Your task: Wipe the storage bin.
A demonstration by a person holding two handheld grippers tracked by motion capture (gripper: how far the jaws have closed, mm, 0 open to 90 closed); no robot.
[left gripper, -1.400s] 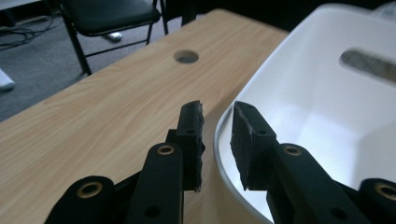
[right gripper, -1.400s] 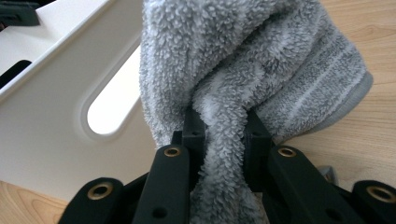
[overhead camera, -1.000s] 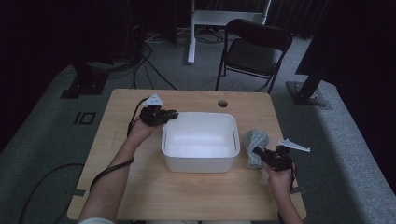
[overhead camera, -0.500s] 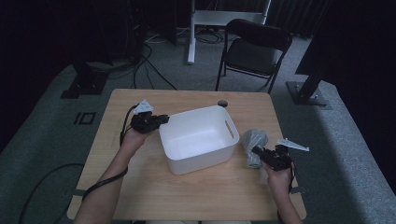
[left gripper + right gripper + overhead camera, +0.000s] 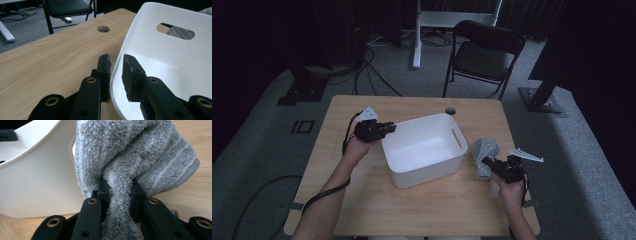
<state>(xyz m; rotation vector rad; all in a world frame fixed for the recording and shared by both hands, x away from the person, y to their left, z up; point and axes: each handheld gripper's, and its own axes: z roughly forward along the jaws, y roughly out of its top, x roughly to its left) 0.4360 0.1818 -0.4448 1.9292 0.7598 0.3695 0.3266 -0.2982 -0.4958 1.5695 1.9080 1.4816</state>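
One grey towel point(image 5: 484, 156) lies bunched on the tabletop point(image 5: 332, 160) just beside the right wall of one white tub point(image 5: 424, 150), and my right claw point(image 5: 490, 163) has a thick fold of it pinched between its jaws, closed down firmly on the pile. In the right gripper view the towel point(image 5: 130, 152) rises in a heap against the tub's outer wall point(image 5: 37, 185). My left claw point(image 5: 388, 128) straddles the tub's left rim, one jaw outside and one inside; in the left gripper view the jaws stand slightly apart around the wall point(image 5: 120, 62), the outer pad close against it, the inner one with a sliver of gap, so I judge the grip loose or just forming. The tub sits turned at an angle to the tabletop's edges.

To do this well, I would clamp the rim fully to steady the tub, lift the towel high enough to clear the wall, then lower it inside before letting go.

One folding chair point(image 5: 484, 52) stands behind the tabletop.
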